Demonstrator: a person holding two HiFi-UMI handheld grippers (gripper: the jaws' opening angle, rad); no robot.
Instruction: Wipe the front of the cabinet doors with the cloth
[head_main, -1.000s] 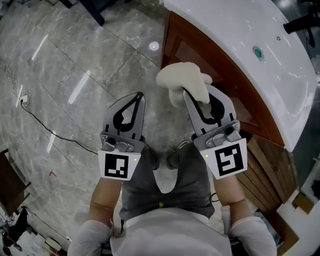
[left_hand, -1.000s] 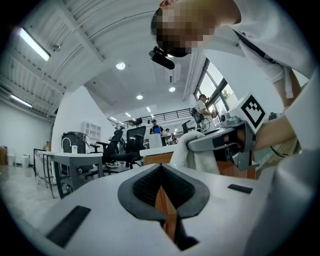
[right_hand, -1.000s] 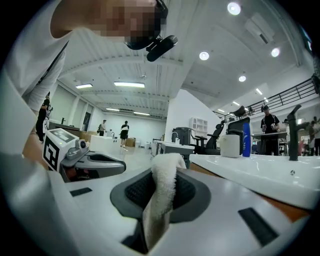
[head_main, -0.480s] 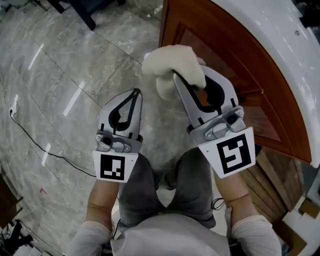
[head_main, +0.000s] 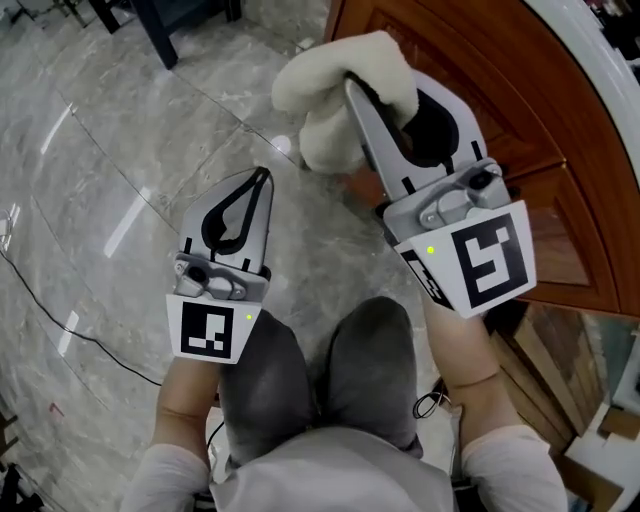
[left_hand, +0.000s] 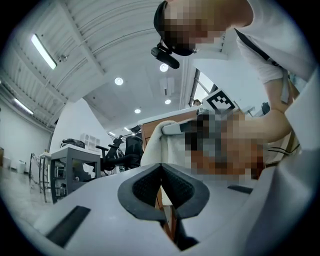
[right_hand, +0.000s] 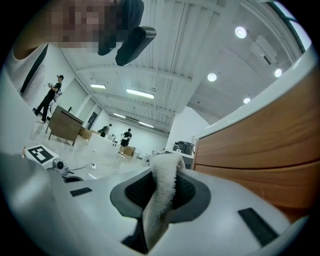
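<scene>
A fluffy cream cloth (head_main: 335, 95) is bunched at the tip of my right gripper (head_main: 358, 92), which is shut on it, just left of the brown wooden cabinet door (head_main: 490, 90). In the right gripper view the cloth (right_hand: 161, 200) runs up between the dark pads, with the cabinet door (right_hand: 265, 150) close on the right. My left gripper (head_main: 261, 180) hangs lower and to the left over the floor, shut with nothing in it. In the left gripper view its pads meet at the left gripper's tip (left_hand: 161, 167), and the cloth (left_hand: 154, 147) shows beyond.
Grey marble floor (head_main: 120, 150) lies left of the cabinet. A white counter edge (head_main: 605, 55) curves above the doors. A dark furniture leg (head_main: 155, 35) stands at top left, and a thin cable (head_main: 45, 295) crosses the floor. My knees (head_main: 330, 370) are below the grippers.
The right gripper with the cloth has risen and come nearer the camera, staying beside the cabinet door. The view has closed in on the doors; the sink basin has left view.
</scene>
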